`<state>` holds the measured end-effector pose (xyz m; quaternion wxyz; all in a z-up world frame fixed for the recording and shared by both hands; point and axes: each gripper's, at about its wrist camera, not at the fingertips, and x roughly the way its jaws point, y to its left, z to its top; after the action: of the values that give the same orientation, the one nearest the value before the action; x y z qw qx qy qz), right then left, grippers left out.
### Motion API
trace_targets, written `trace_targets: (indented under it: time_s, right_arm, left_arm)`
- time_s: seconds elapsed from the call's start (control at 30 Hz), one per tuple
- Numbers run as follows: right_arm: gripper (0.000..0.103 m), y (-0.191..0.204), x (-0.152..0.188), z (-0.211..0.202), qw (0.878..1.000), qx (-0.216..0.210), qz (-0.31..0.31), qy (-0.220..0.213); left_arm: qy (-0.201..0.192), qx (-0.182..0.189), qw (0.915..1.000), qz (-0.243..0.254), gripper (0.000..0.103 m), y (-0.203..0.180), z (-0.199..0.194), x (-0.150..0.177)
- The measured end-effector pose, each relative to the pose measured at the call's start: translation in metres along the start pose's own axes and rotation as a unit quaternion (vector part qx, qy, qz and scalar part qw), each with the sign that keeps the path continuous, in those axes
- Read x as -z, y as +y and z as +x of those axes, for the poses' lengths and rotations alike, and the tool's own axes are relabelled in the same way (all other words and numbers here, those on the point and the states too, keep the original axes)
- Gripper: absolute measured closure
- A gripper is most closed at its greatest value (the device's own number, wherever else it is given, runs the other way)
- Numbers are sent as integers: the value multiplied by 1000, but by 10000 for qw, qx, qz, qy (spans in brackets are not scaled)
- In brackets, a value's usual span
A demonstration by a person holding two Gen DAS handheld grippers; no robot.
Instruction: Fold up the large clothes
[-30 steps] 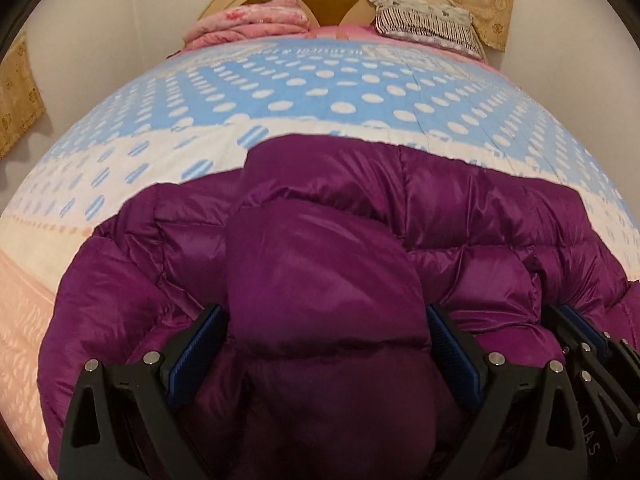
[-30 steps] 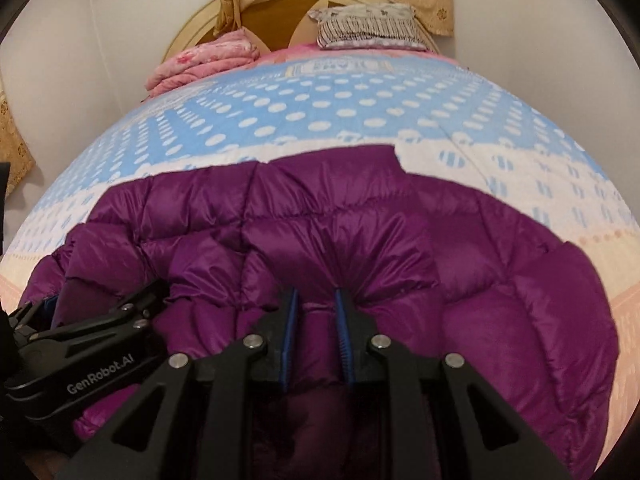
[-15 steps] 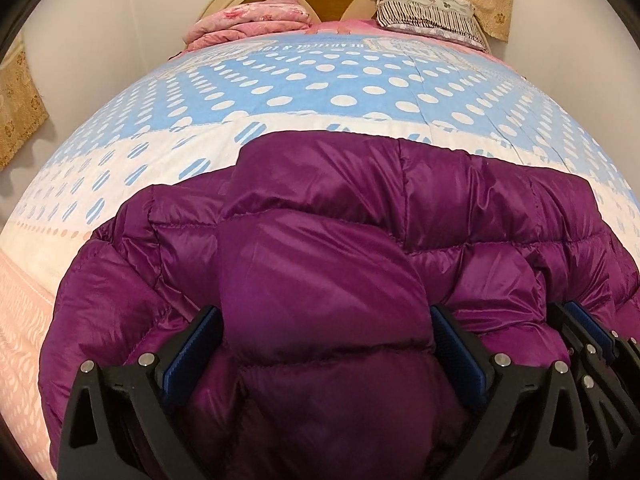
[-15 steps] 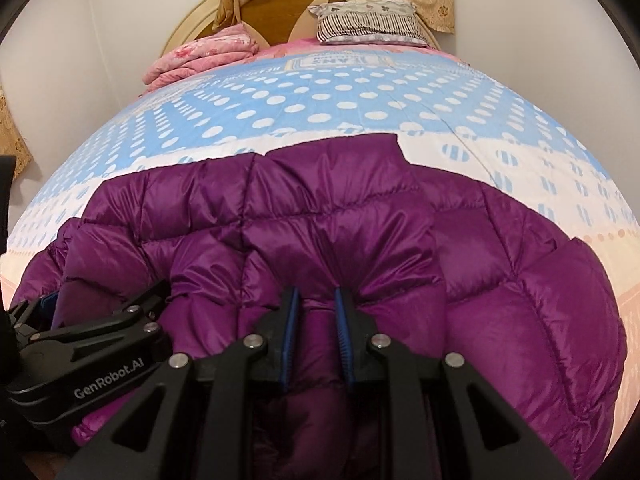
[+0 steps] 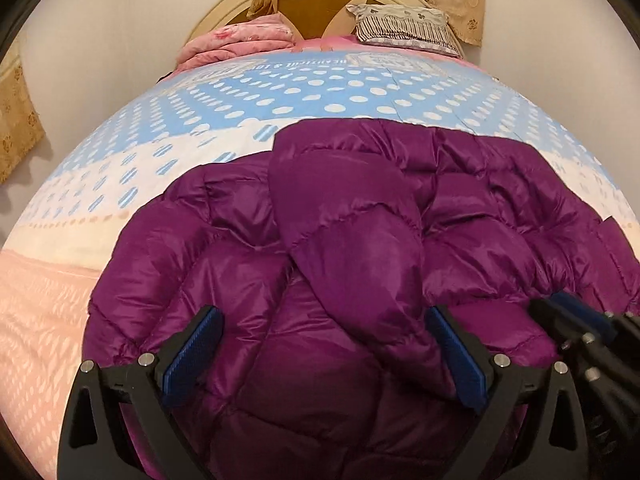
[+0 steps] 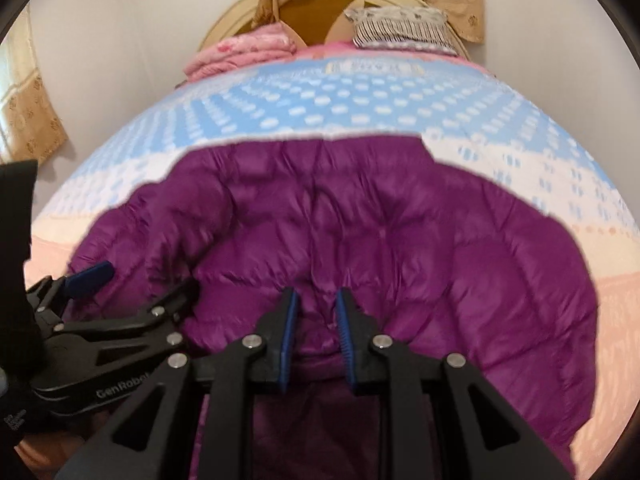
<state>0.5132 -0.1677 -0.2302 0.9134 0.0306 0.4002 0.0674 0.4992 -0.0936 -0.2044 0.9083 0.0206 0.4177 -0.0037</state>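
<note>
Left wrist view: bed (image 5: 320, 92), large, covered by a quilt of blue with white dots, shading to white and pink bands near the foot. Purple down jacket (image 5: 360, 248), quilted, glossy, puffy, lying across the near end of the bed; a folded sleeve or panel runs down its middle, over the body. Rounded cream headboard (image 5: 224, 20) at the far end. Folded pink blanket (image 5: 236, 42) at the head of the bed, left side; striped pillow (image 5: 404, 26) beside it on the right. Left tongs (image 5: 324, 344), black with blue ribbed pads, spread wide on either side of the central fold. Right tongs (image 6: 316, 316), drawn close together, pinching a gathered ridge of jacket fabric.
</note>
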Motion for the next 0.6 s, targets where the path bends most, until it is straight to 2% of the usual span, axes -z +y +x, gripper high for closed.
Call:
trace_targets:
  time_s: [0.23, 0.6]
  right_arm:
    - [79, -5, 5, 8, 9999, 47, -29, -105]
    - [79, -2, 8, 7, 9999, 68, -38, -153]
  left_arm:
    - [73, -126, 9998, 95, 1, -5, 8, 2]
    - [90, -85, 9999, 49, 1, -6, 11, 2]
